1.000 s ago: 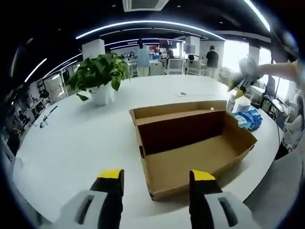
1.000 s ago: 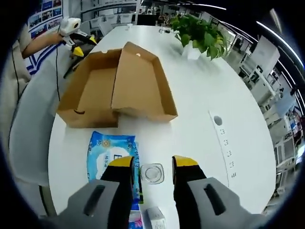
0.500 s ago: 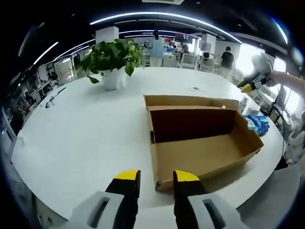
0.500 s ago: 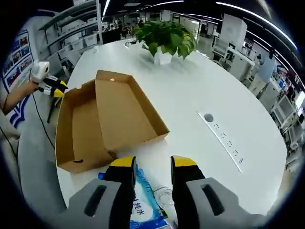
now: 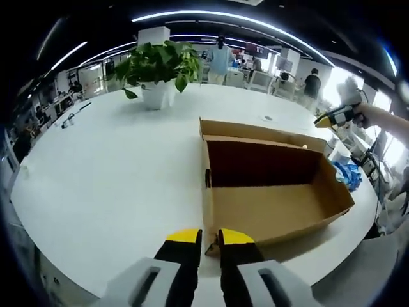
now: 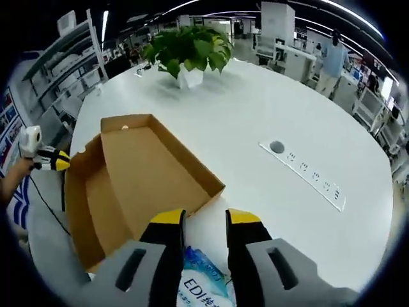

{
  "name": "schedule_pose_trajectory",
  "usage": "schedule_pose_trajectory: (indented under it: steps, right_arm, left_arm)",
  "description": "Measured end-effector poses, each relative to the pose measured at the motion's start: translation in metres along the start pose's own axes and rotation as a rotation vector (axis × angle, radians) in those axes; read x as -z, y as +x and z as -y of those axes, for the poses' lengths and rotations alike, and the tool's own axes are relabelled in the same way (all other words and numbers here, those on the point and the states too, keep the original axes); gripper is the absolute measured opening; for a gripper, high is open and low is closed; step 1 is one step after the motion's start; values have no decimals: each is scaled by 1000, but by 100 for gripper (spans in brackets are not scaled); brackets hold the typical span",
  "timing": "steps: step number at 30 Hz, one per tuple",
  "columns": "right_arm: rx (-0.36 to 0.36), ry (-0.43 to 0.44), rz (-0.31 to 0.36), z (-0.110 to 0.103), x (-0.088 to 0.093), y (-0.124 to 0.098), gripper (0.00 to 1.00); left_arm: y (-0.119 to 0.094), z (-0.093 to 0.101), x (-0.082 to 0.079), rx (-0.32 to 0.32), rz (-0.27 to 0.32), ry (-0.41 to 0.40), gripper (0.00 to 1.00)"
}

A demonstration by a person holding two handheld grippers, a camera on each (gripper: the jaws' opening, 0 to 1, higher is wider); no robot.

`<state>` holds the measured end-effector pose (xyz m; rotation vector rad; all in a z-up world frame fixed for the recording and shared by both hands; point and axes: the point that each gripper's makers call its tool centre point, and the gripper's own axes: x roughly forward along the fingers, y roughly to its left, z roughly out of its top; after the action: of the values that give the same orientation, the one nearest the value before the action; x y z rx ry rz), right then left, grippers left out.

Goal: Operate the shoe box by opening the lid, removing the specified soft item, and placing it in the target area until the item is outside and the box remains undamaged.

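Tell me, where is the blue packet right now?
In the right gripper view the blue packet lies on the white table just beyond the right gripper, beside the open cardboard box. In the left gripper view it peeks out past the box's far right end.

Brown cardboard box (image 5: 271,192), darker in the shaded inner wall. White table (image 5: 108,166). Green-leaved plant (image 5: 156,64) in a white pot (image 5: 155,94). Blue and white packet (image 6: 201,284) with dark lettering. Left gripper (image 5: 204,240) and right gripper (image 6: 204,220) grey-bodied, black jaws tipped yellow. Pale grey socket strip (image 6: 307,176) on the table.
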<state>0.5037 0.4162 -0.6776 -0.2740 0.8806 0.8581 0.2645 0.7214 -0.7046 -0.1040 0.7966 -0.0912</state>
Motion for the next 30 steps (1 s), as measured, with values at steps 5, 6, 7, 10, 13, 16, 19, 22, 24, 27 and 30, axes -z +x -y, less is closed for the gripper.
schedule_pose_trajectory:
  steps: [5, 6, 7, 10, 13, 16, 19, 22, 24, 27, 30]
  right_arm:
    - [21, 51, -19, 8, 4, 20, 22]
    - [25, 70, -27, 10, 6, 24, 21]
    - [27, 82, -31, 10, 8, 26, 21]
    - [40, 103, -44, 10, 12, 36, 20]
    - [34, 153, -45, 7, 13, 45, 21]
    - [11, 275, -49, 1, 16, 53, 21]
    - [44, 277, -47, 8, 16, 57, 20]
    - [40, 369, -53, 7, 19, 61, 18]
    - [42, 377, -59, 8, 21, 64, 17]
    - [18, 437, -60, 2, 21, 66, 13]
    - [18, 450, -63, 2, 21, 67, 9]
  left_arm:
    - [2, 3, 0, 2, 2, -7, 5]
    - [3, 3, 0, 0, 3, -2, 5]
    - [2, 3, 0, -1, 3, 2, 5]
    - [2, 3, 0, 1, 5, 0, 4]
    - [2, 3, 0, 1, 8, -1, 4]
    - [2, 4, 0, 0, 8, 3, 4]
    - [2, 4, 0, 1, 6, 9, 4]
    - [2, 5, 1, 2, 7, 10, 4]
    - [2, 4, 1, 1, 9, 11, 4]
    - [2, 4, 1, 1, 12, 13, 4]
    - [2, 5, 0, 2, 14, 11, 4]
